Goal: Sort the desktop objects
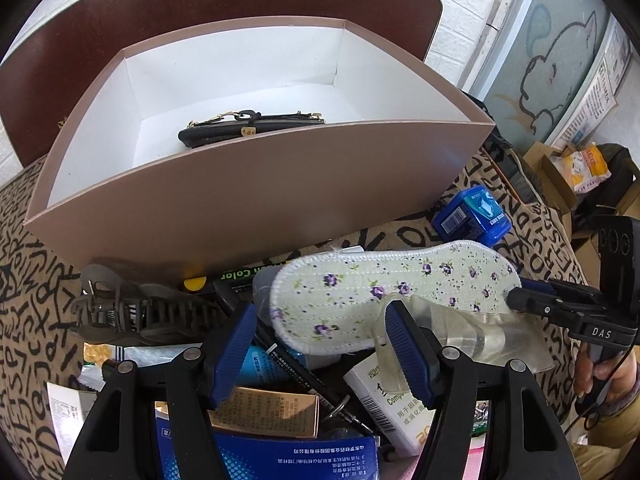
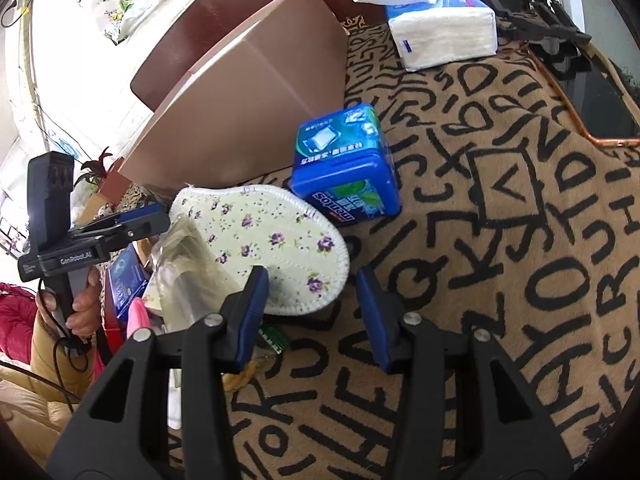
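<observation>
A floral shoe insole [image 1: 380, 292] [image 2: 256, 236] lies tilted on top of a pile of small items. My left gripper [image 1: 320, 312] [image 2: 160, 216] hovers over the pile at the insole's heel end. Its blue pads stand apart, with the insole's near edge, a blue tube and a pen below the gap. A clear plastic pack [image 1: 448, 332] leans against its right finger. My right gripper [image 2: 311, 276] [image 1: 516, 298] is at the insole's toe end, pads apart. The left pad meets the rim and the right pad stands clear over the cloth.
An open pink box [image 1: 260, 184] [image 2: 248, 92] behind the pile holds a black purse [image 1: 248, 128]. A blue gum box [image 1: 472, 216] [image 2: 344, 172] stands beside it. A brown claw clip [image 1: 144, 312] lies left and a tissue pack [image 2: 440, 28] far back. Lettered cloth [image 2: 500, 240] covers the table.
</observation>
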